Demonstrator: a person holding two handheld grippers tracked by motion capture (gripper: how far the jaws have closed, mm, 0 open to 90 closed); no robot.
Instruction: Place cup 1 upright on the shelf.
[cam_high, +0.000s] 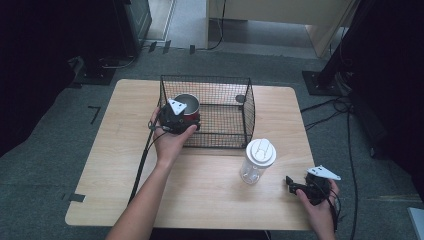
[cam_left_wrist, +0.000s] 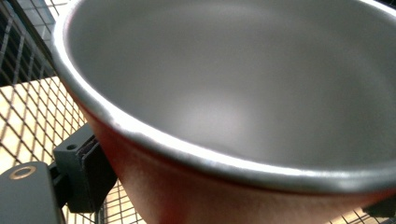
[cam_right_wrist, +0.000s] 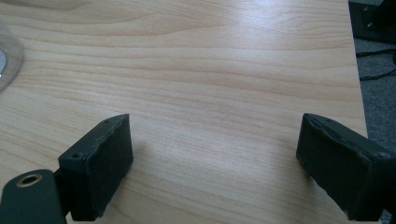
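**Cup going into the wire basket**

The red cup (cam_high: 188, 106) with the steel inside sits in your left gripper (cam_high: 176, 119), upright, at the near-left corner of the black wire basket (cam_high: 235, 107). In the left gripper view the cup's red wall (cam_left_wrist: 187, 196) lies between the jaws and one pad (cam_left_wrist: 84, 175) is pressed on it, so it's pinched, not loose. Mesh and table show behind it; I can't tell if the base is down yet.

Looks like the placing step. Keep the cup level, lower it straight until the base rests on the floor of the basket, then spread the jaws and lift clear of the wire rim.

Your right gripper (cam_high: 300, 187) rests near the right table (cam_high: 115, 165) edge, jaws spread, nothing between them. The clear bottle (cam_high: 256, 161) with the white lid stands just in front of the basket, apart from it; leave it alone for now.
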